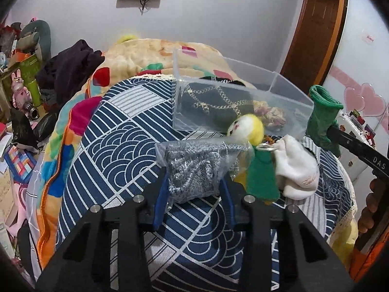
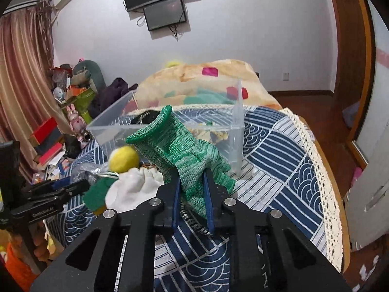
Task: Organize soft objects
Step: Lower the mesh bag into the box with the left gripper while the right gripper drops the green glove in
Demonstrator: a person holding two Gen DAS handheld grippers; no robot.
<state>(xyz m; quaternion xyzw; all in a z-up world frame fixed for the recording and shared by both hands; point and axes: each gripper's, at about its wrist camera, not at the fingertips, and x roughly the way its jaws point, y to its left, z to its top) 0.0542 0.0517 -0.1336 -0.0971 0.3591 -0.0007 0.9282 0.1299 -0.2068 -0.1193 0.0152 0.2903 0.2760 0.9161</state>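
The left tongs (image 1: 194,185) clamp a light, crinkly silver mesh bag (image 1: 194,168); the right tongs (image 2: 192,185) pinch a limp green glove (image 2: 184,150) mid-palm, the clear box (image 2: 233,131) just ahead.

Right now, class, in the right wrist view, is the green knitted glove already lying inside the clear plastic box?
No, the green knitted glove is clamped in the right gripper, outside the clear plastic box.

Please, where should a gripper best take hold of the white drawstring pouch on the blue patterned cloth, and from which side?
Probably at the gathered neck of the white pouch, beside its metal ring: the fabric bunches there into a narrow part that two fingers can close on. Come from above, since the green felt piece and the yellow-haired doll crowd its left side.
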